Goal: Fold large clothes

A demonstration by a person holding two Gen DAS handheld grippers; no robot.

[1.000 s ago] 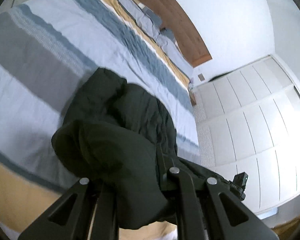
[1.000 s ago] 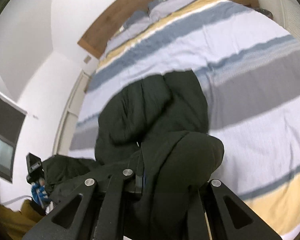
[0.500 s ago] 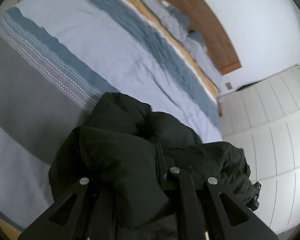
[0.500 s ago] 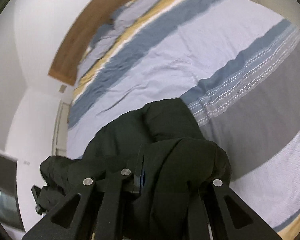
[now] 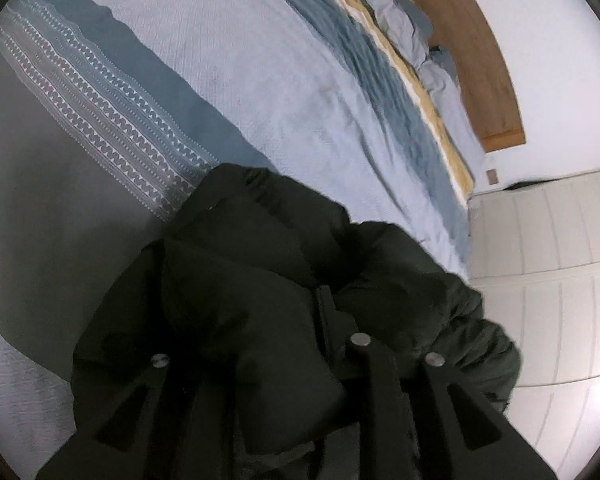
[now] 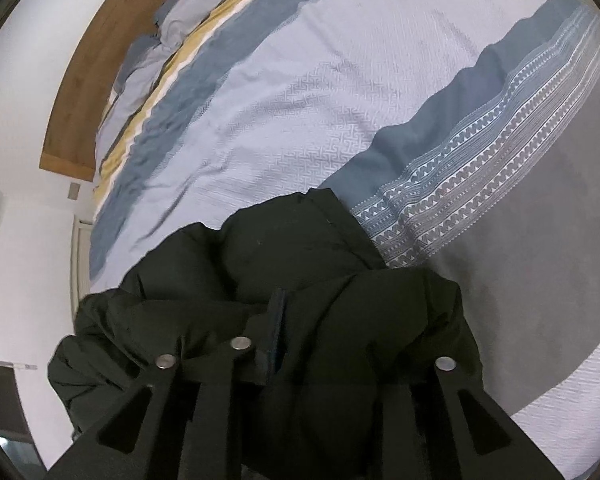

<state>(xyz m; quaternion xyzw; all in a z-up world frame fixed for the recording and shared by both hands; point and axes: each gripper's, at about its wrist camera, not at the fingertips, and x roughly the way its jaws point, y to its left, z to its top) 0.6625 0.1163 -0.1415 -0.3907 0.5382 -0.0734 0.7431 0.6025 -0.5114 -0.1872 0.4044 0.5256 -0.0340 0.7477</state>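
Observation:
A large dark green padded jacket hangs bunched over the striped bed cover; it also shows in the right wrist view. My left gripper is shut on a thick fold of the jacket. My right gripper is shut on another fold of the same jacket. The cloth drapes over both grippers and hides most of the fingers. The jacket's far end touches the bed near the patterned stripe.
The bed cover has grey, blue, pale and yellow stripes. Pillows lie against a wooden headboard. White wardrobe doors stand beside the bed. A white wall is at the left in the right wrist view.
Both grippers have moved forward over the bed with the jacket and lowered it; the bed cover looks closer and the jacket's far end now lies by the patterned stripe.

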